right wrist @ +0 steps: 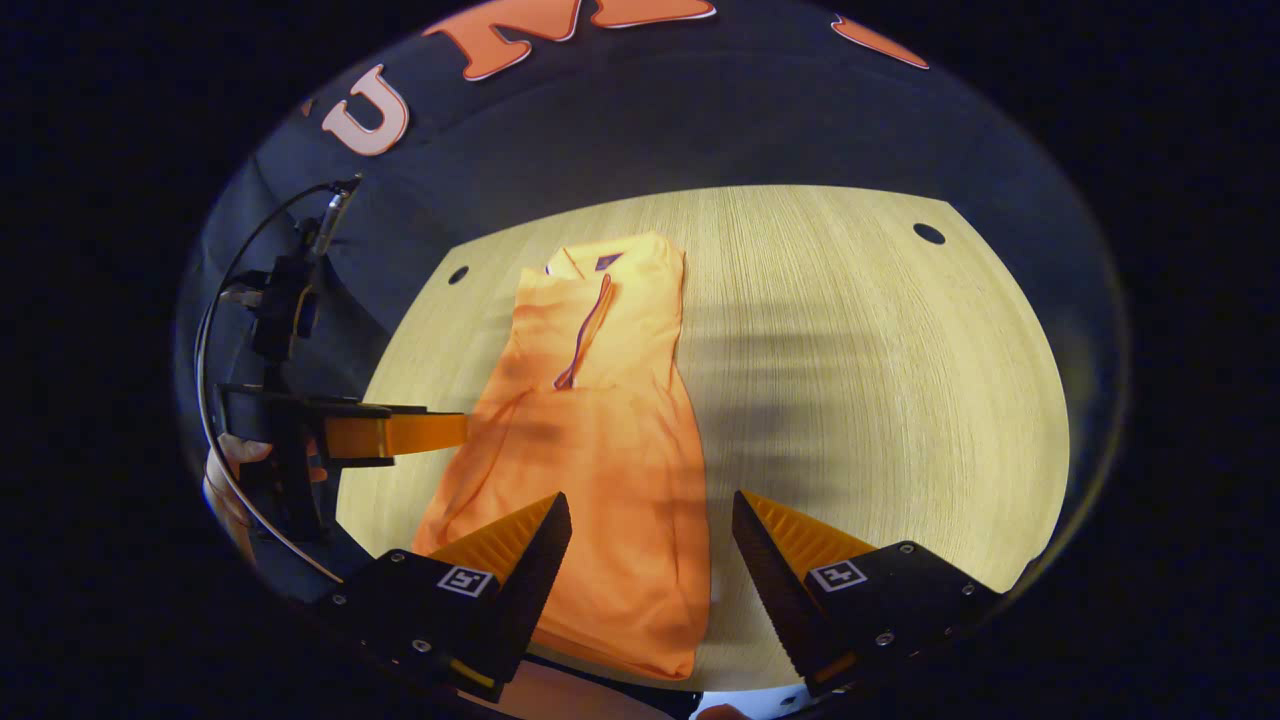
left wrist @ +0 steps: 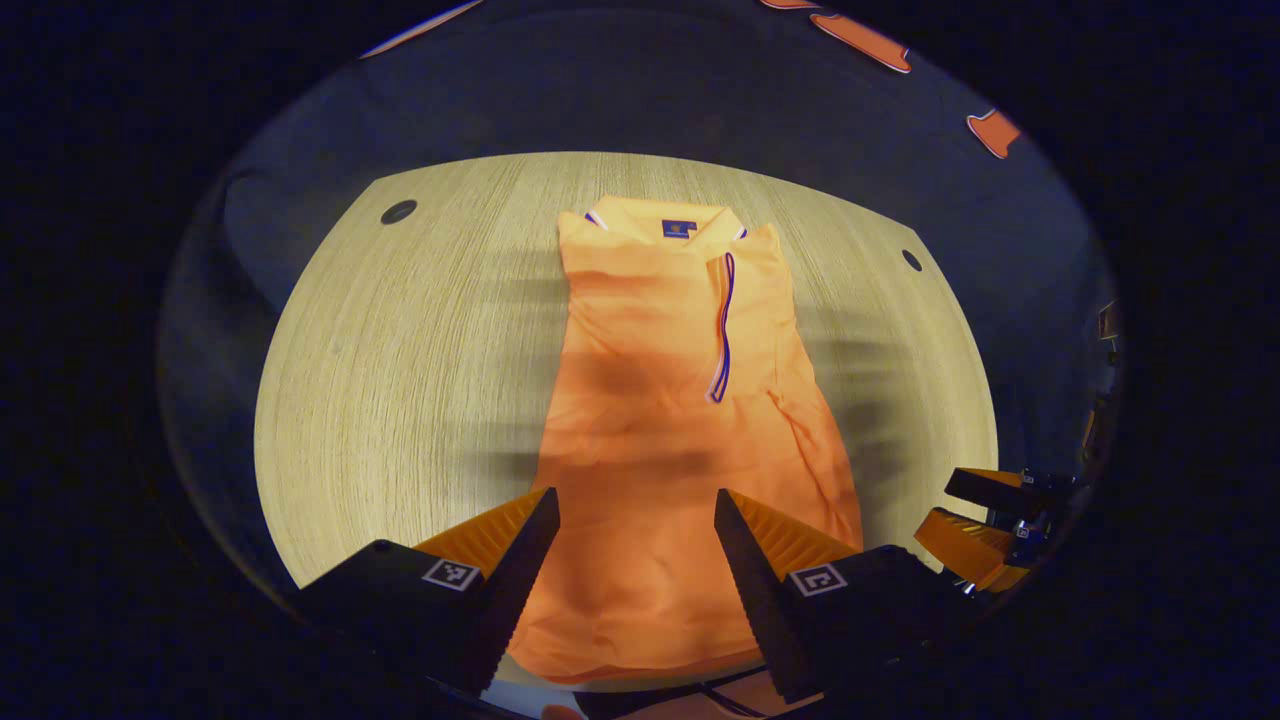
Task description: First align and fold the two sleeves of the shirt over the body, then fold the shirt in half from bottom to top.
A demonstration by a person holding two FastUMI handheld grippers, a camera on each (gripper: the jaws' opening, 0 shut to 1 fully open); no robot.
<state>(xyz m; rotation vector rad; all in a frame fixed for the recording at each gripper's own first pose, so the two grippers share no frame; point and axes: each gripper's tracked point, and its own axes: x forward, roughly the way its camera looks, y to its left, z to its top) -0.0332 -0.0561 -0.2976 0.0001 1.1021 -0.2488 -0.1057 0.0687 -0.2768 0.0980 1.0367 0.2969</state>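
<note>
While a small dark blue label (left wrist: 678,229) sits inside the collar (left wrist: 664,222), its writing is too tiny to read. The orange polo shirt (left wrist: 660,430) lies flat on the pale wooden table (left wrist: 400,370), collar at the far end and hem at the near edge. Both sleeves are folded in over the body, so it looks long and narrow. A blue and white stripe (left wrist: 724,330) runs down the front opening. The left gripper (left wrist: 636,530) hangs over the bottom of the shirt with its jaws wide apart, holding nothing. The right gripper (right wrist: 650,535) hangs over the shirt's lower right edge, jaws also wide apart and empty.
</note>
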